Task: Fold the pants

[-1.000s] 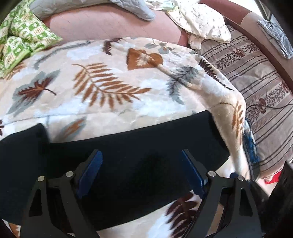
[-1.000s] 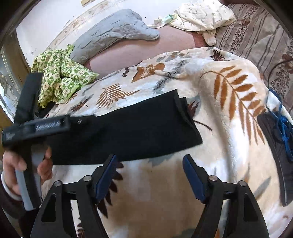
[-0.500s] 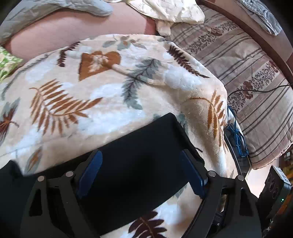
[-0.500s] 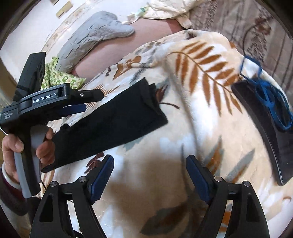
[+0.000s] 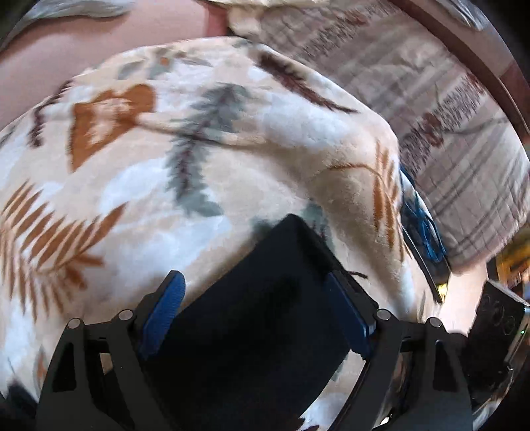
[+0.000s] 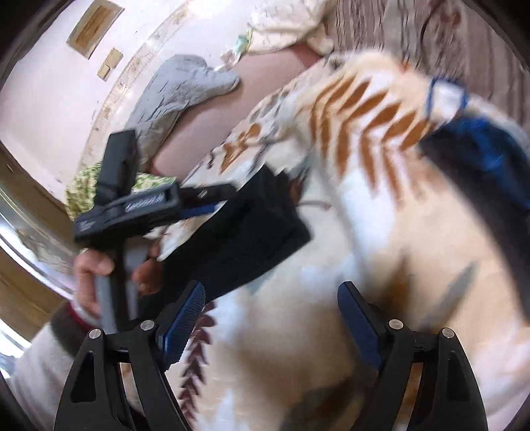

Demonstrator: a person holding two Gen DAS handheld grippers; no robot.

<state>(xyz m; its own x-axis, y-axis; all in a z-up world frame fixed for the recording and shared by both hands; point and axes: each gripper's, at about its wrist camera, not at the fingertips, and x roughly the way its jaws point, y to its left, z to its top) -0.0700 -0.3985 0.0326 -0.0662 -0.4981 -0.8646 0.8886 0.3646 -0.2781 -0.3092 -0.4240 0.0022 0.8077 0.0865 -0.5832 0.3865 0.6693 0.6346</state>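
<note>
The black pants (image 5: 265,298) lie as a long folded strip on the leaf-print blanket (image 5: 165,172). My left gripper (image 5: 255,298) hovers over their near end, open, with the cloth below and between the blue pads (image 5: 165,308), which do not press on it. In the right wrist view the pants (image 6: 245,238) run up and left, and the left gripper (image 6: 212,200) stands over them, held by a hand (image 6: 96,275). My right gripper (image 6: 271,318) is open above bare blanket (image 6: 331,265), just right of the pants' end, with nothing between its fingers.
A flat black object with a blue cord (image 6: 480,159) lies at the blanket's right edge (image 5: 420,232). Striped bedding (image 5: 447,116) lies beyond it. A grey pillow (image 6: 172,92), a green printed cloth (image 6: 86,185) and a cream cloth (image 6: 281,23) lie at the back.
My left gripper has slid along the pants to their end and rolled. The right gripper has rolled and swung right, so the pants now sit at its upper left.
</note>
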